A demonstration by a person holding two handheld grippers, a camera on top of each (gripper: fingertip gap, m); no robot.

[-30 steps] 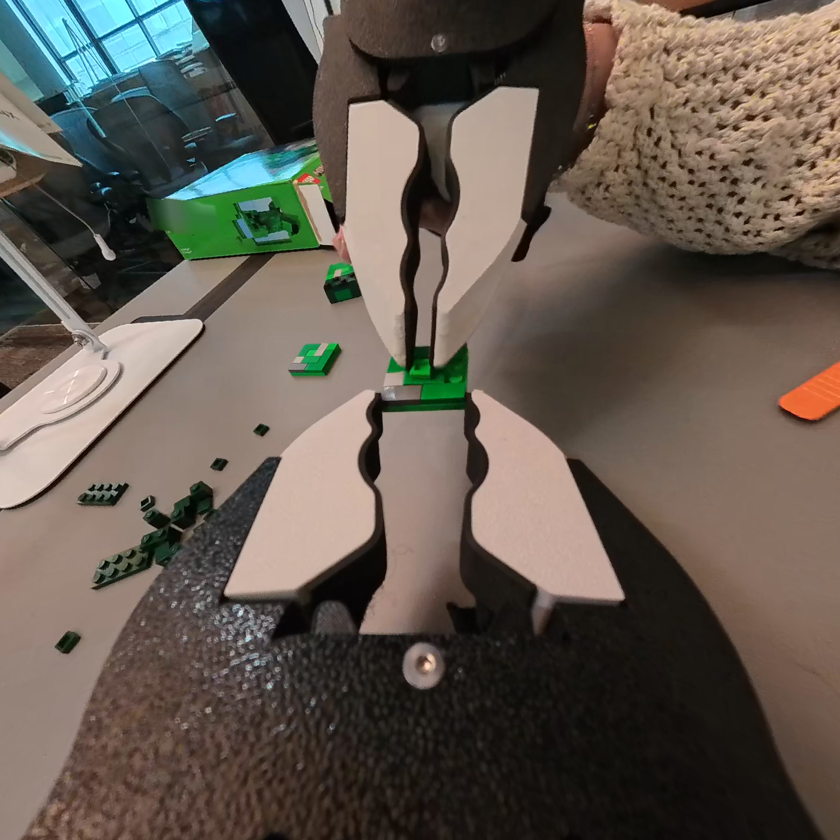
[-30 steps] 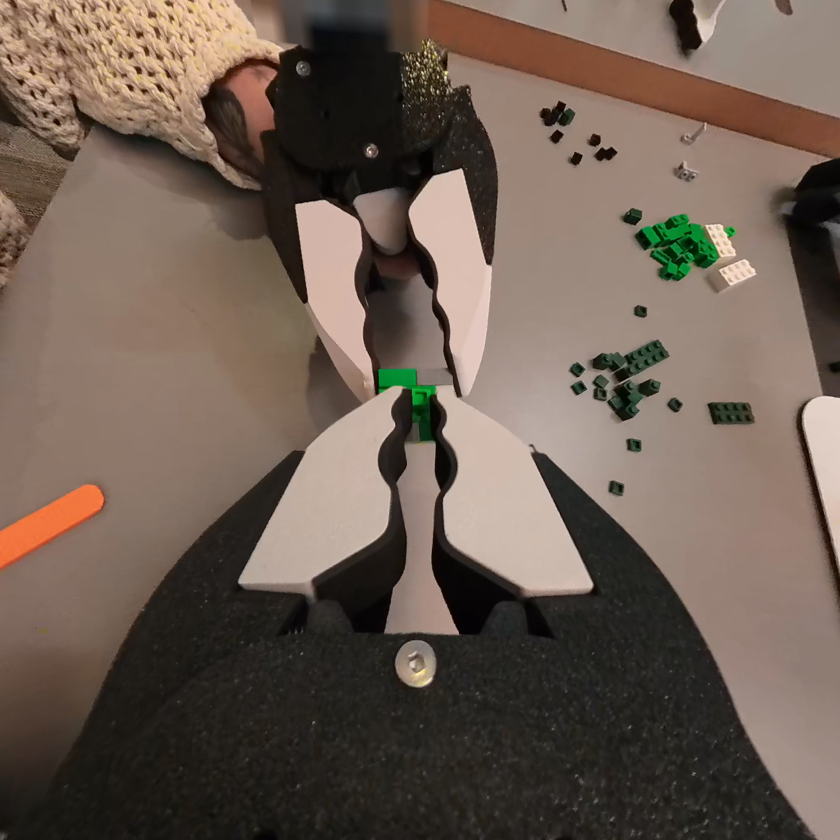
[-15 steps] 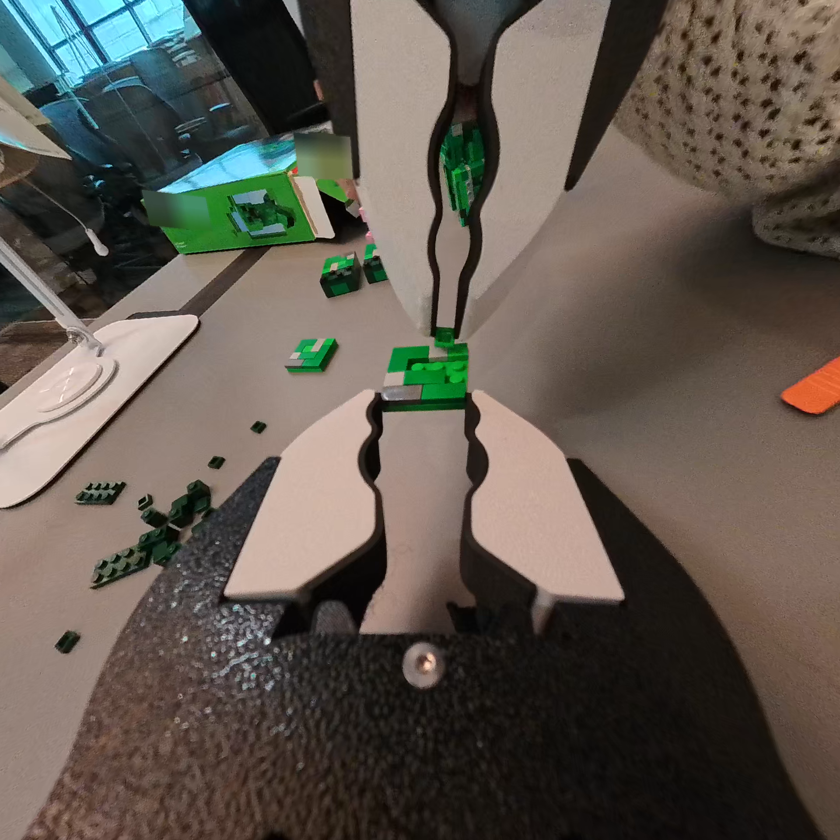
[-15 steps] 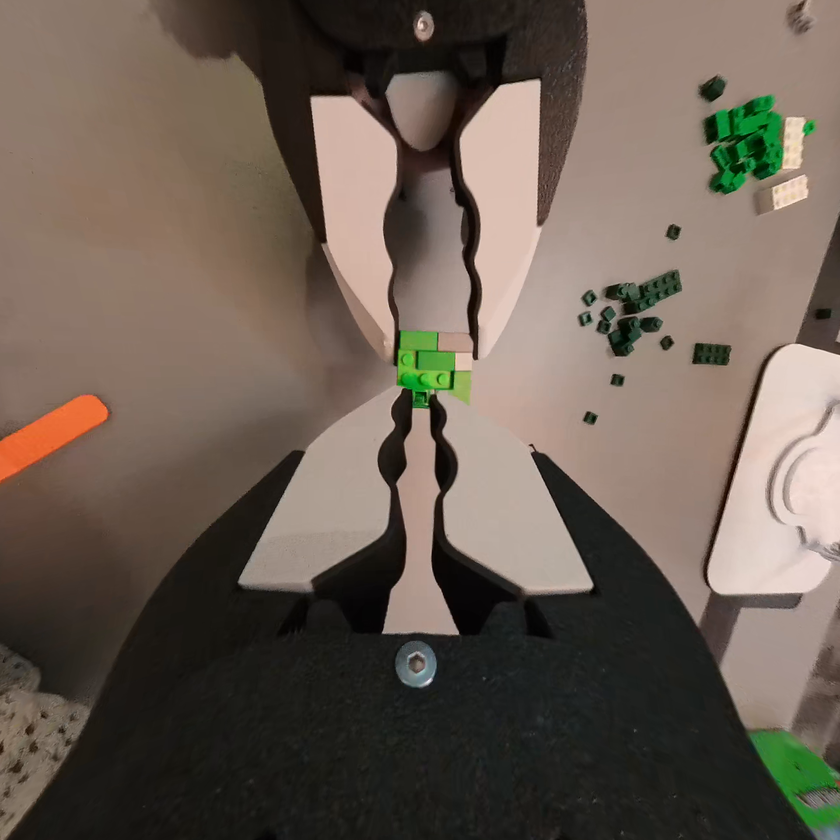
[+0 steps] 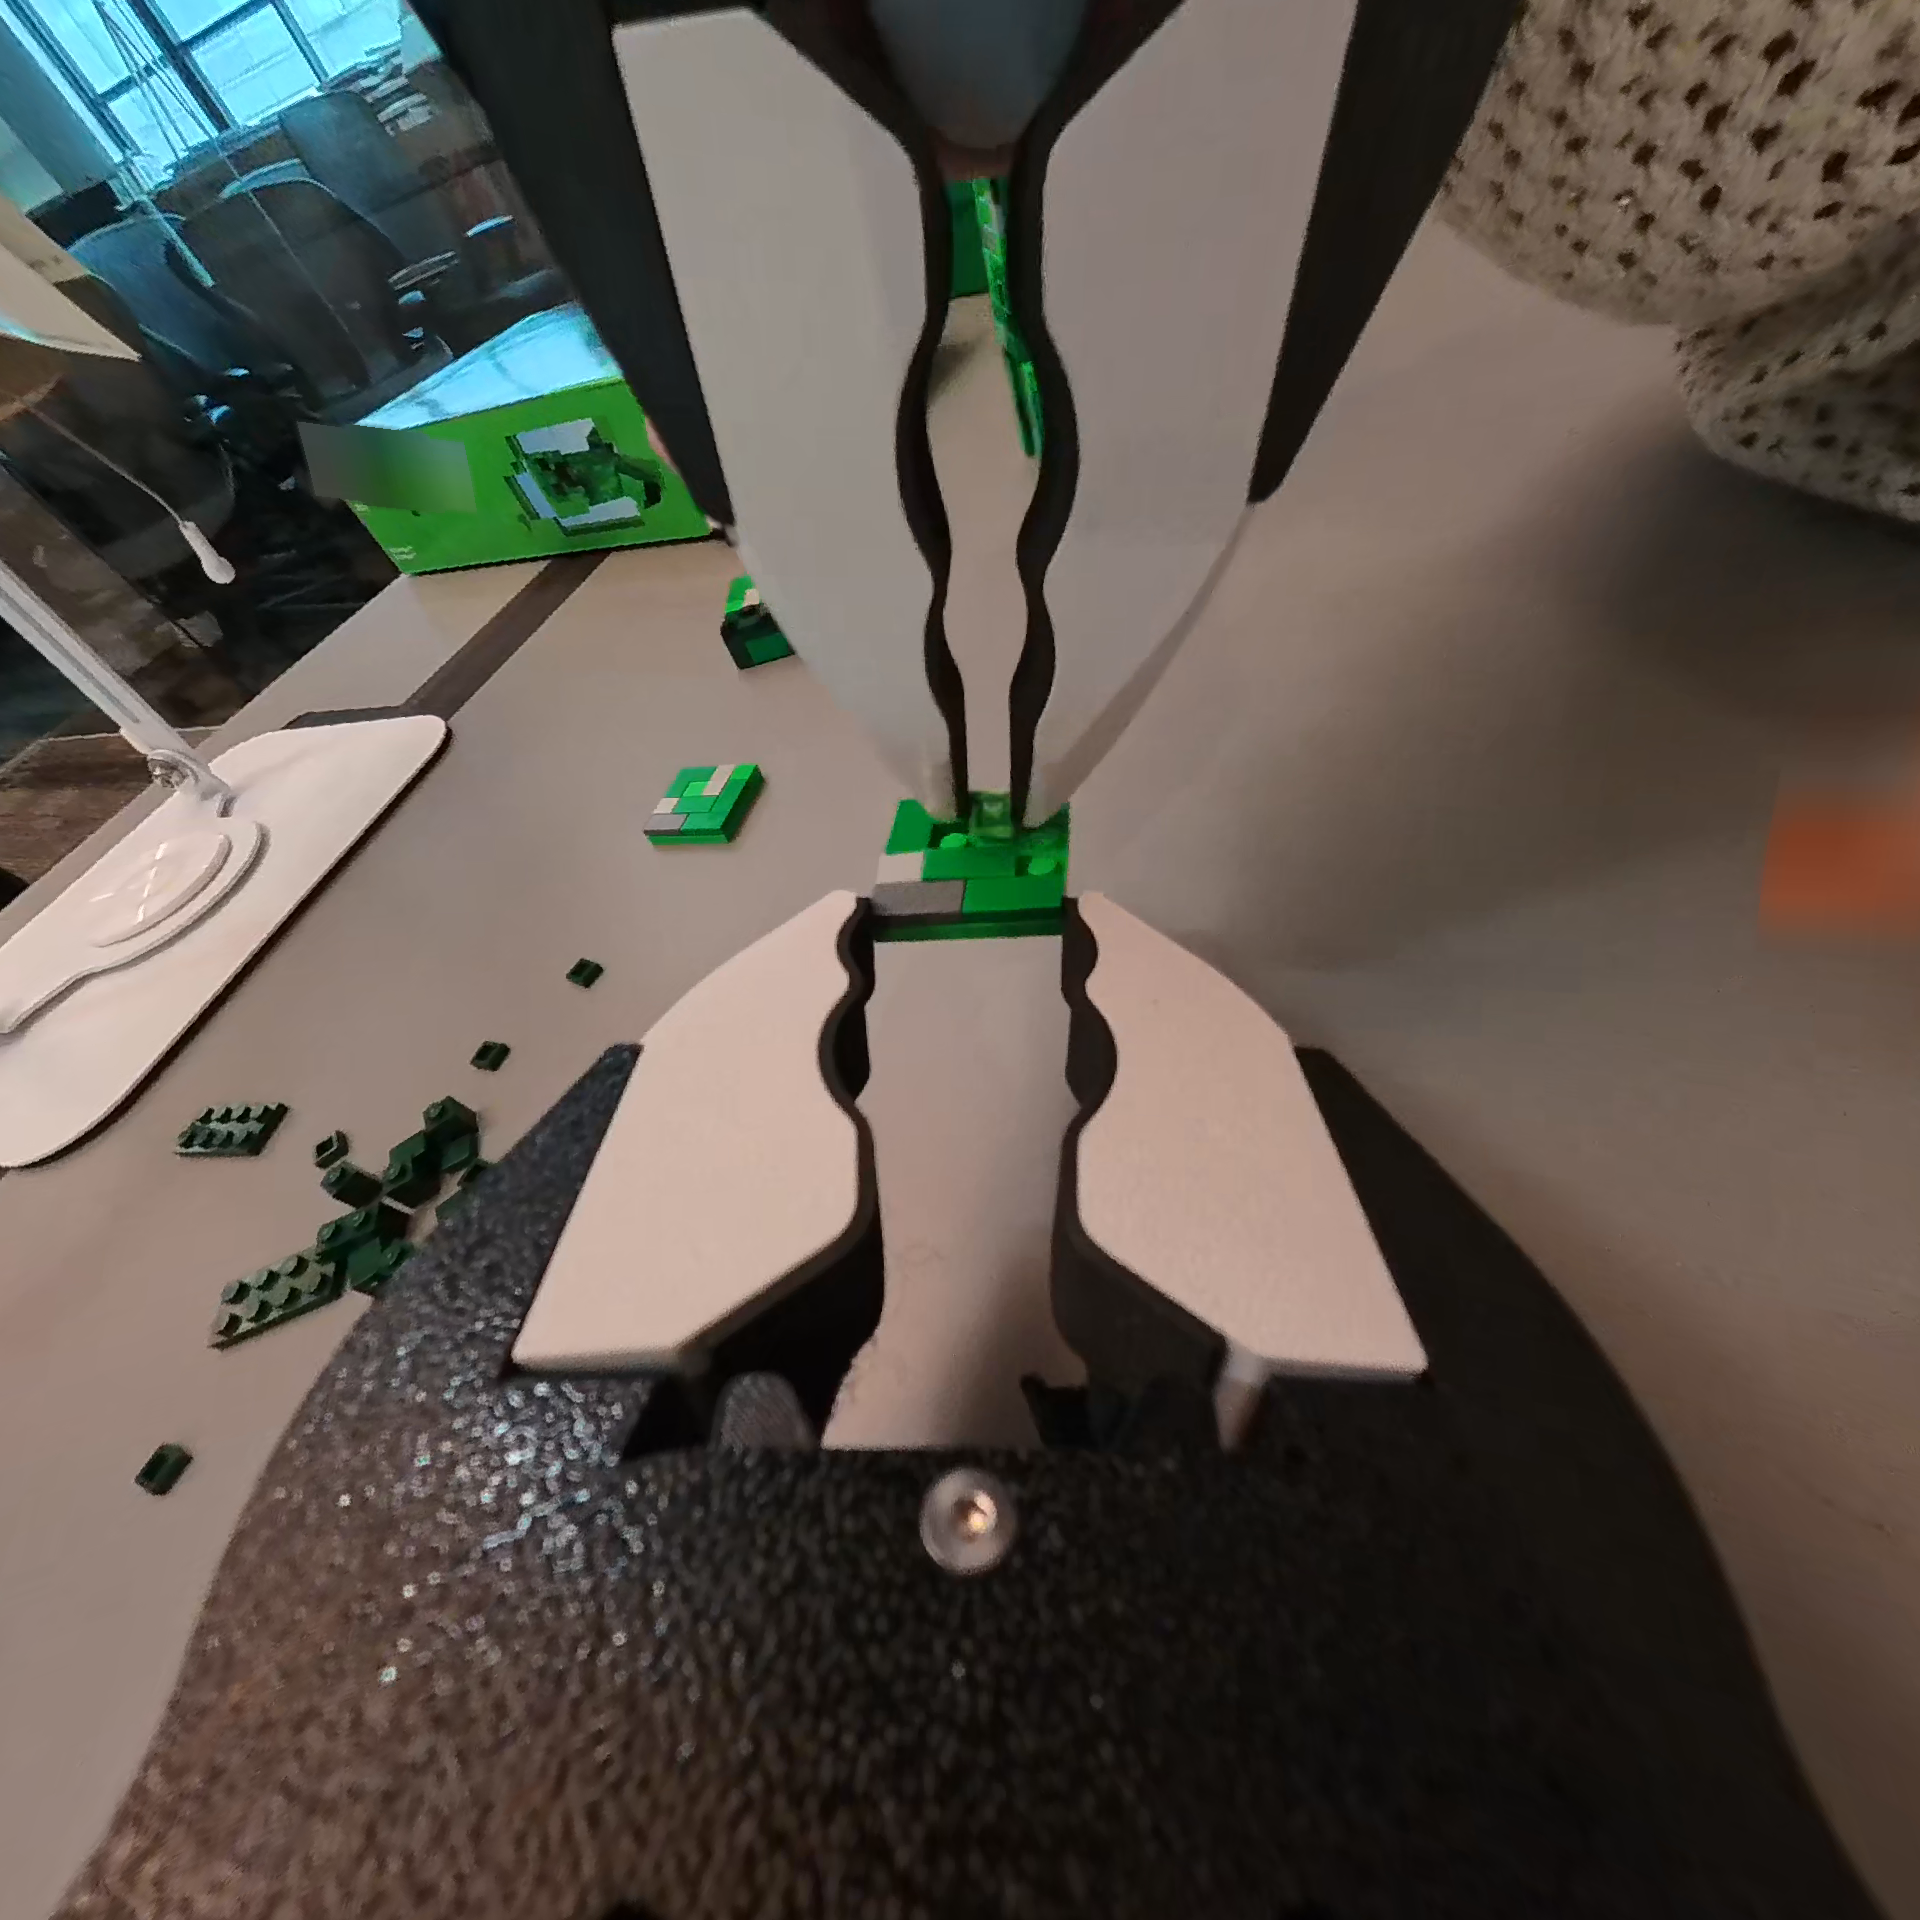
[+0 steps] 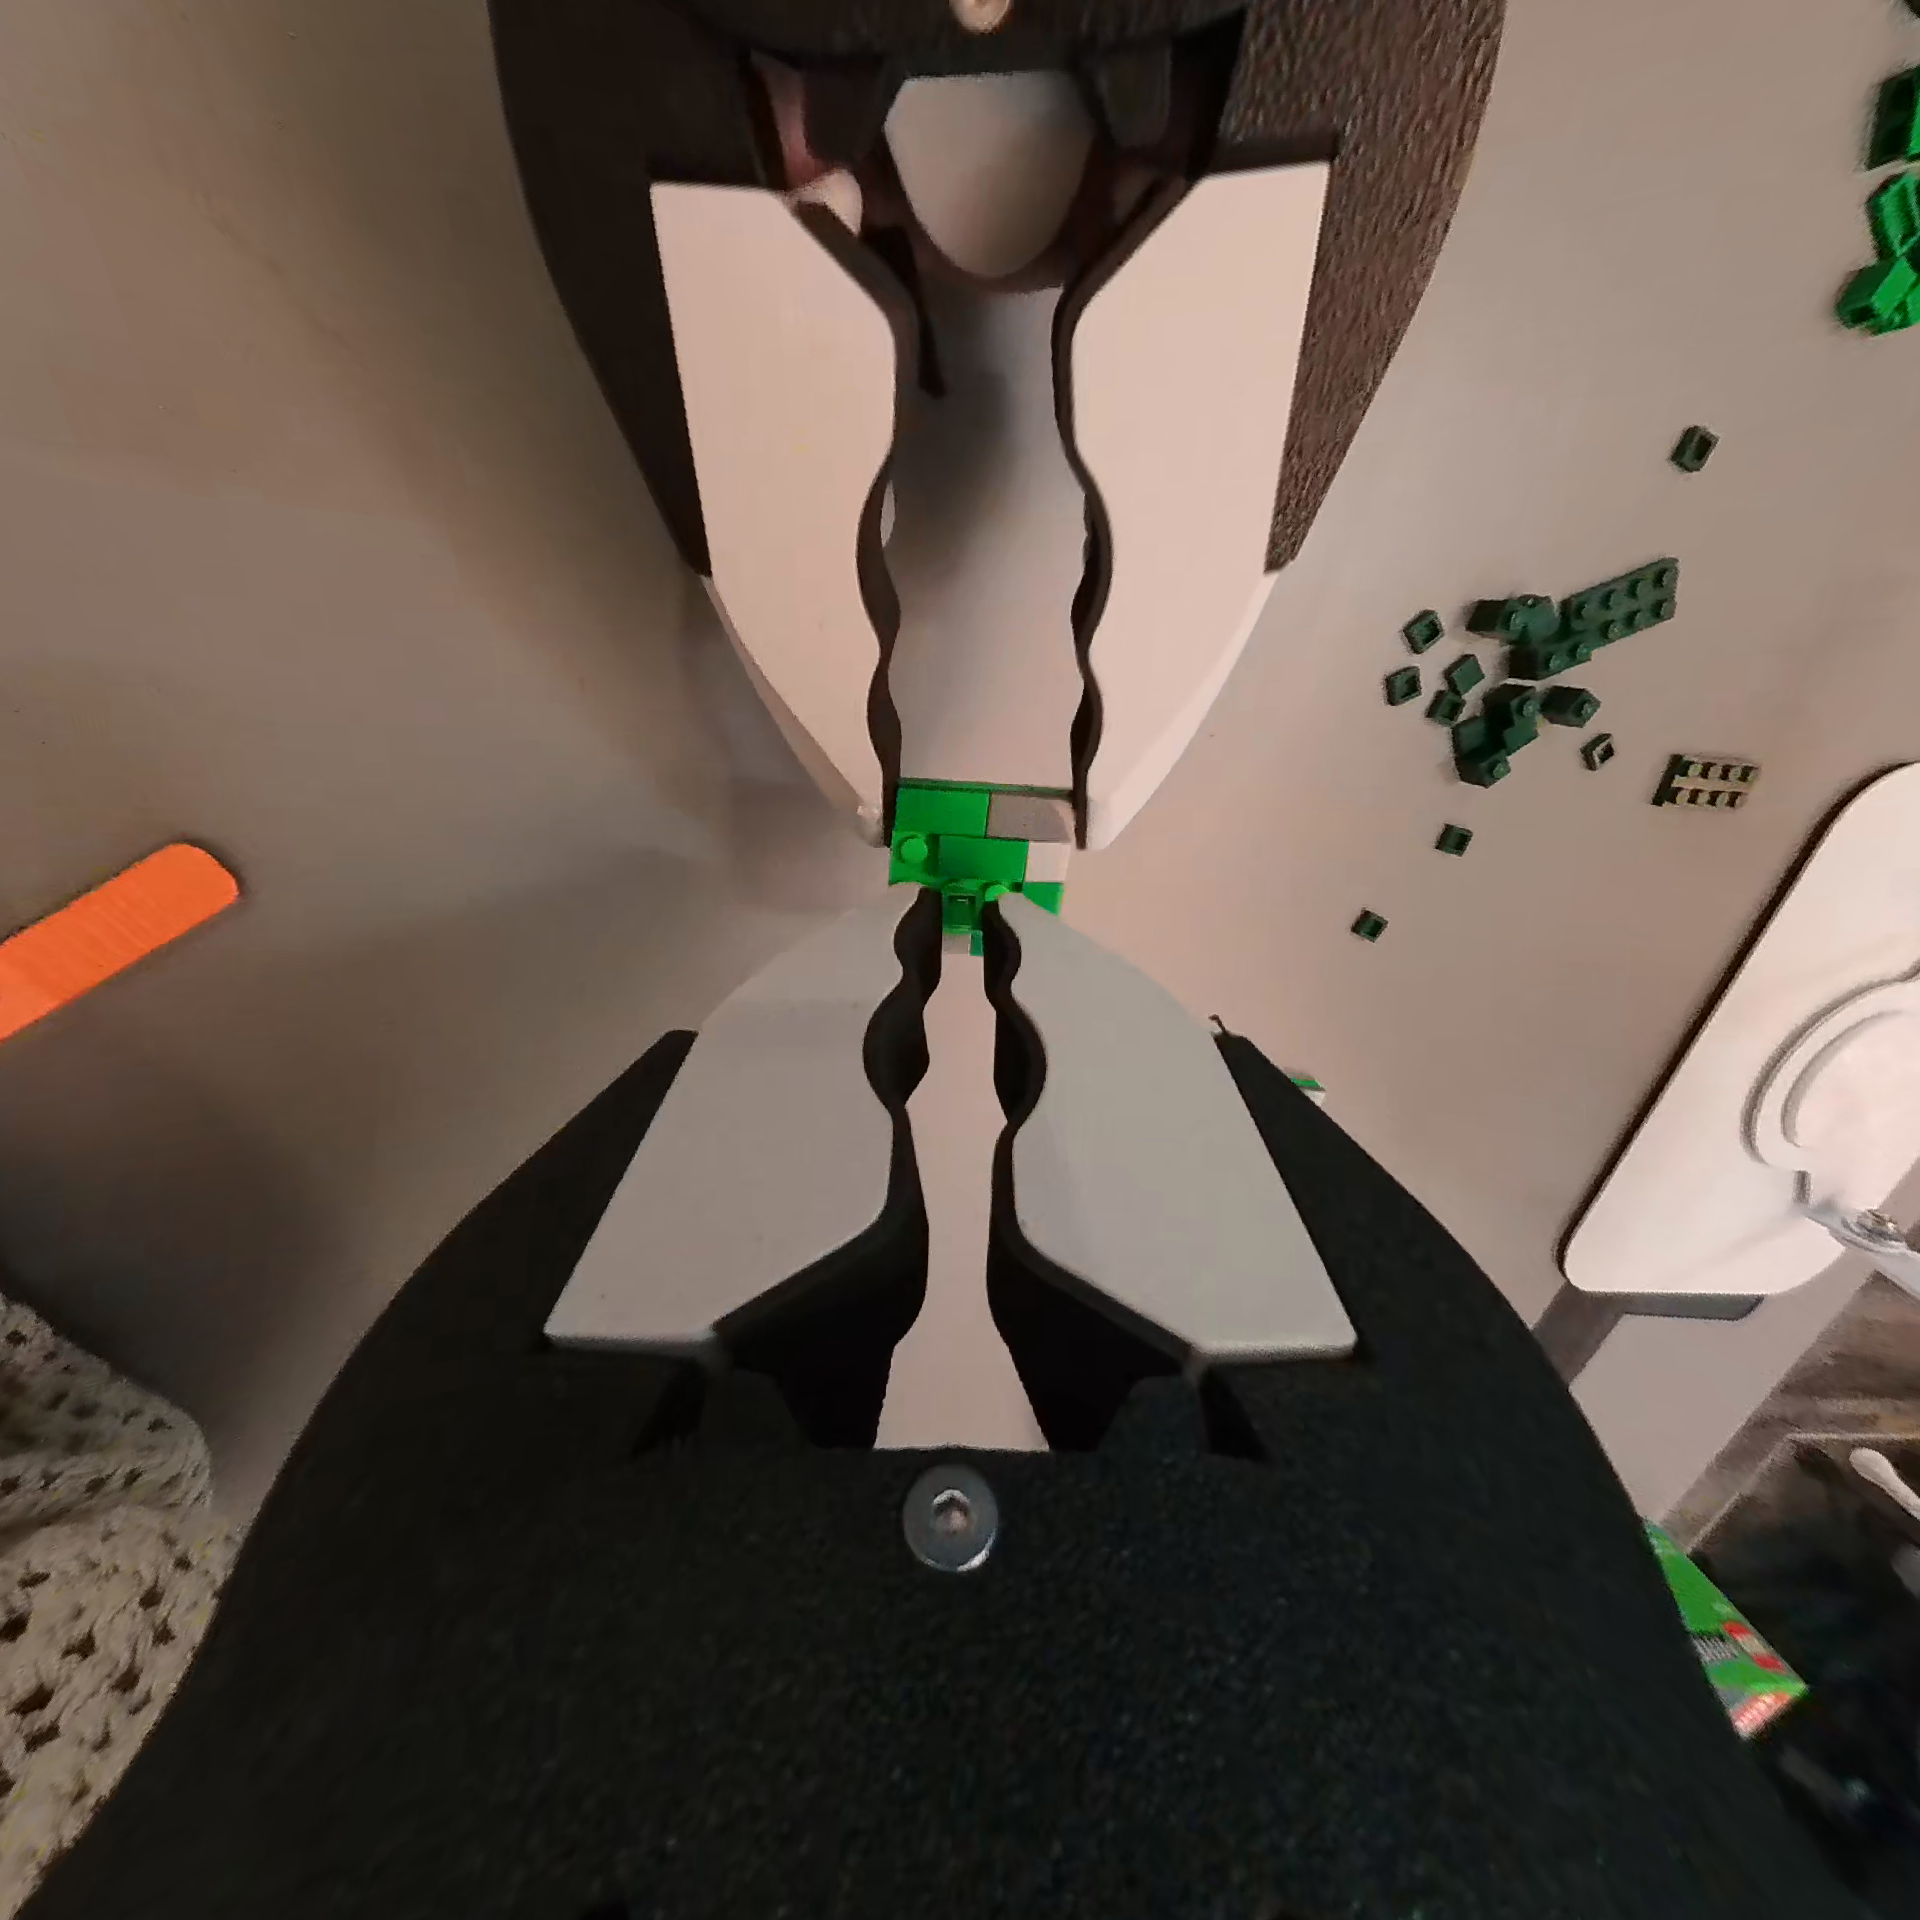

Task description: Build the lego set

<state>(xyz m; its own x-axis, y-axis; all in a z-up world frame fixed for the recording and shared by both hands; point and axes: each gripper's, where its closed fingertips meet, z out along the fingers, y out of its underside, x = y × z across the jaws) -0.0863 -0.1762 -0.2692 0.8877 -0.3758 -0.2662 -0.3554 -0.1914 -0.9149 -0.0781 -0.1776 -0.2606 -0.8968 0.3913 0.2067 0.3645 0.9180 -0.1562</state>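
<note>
My left gripper [image 5: 968,920] is shut on a flat green plate assembly [image 5: 997,883] with a grey tile at one corner, gripping its near edge low over the table. My right gripper [image 5: 987,805] comes down from above, shut on a small green piece [image 5: 985,828] that touches the plate's far top side. In the right wrist view, the right gripper [image 6: 961,920] holds the small piece [image 6: 961,912] against the plate [image 6: 940,836]. The left gripper [image 6: 977,821] clamps that plate from the opposite side.
Dark green loose pieces [image 5: 353,1216] [image 6: 1527,665] lie on the grey table, beside a white lamp base [image 5: 187,873] [image 6: 1766,1039]. A small built green tile [image 5: 707,805], a green block [image 5: 753,634] and a green box [image 5: 540,478] sit farther back. An orange tool [image 6: 114,925] lies apart. Only a small space, under 4 cm, lies between the two pairs of fingers.
The right gripper has swung more upright over the plate and come down, so its small green piece now touches the plate's top. The left gripper kept its hold in place.
</note>
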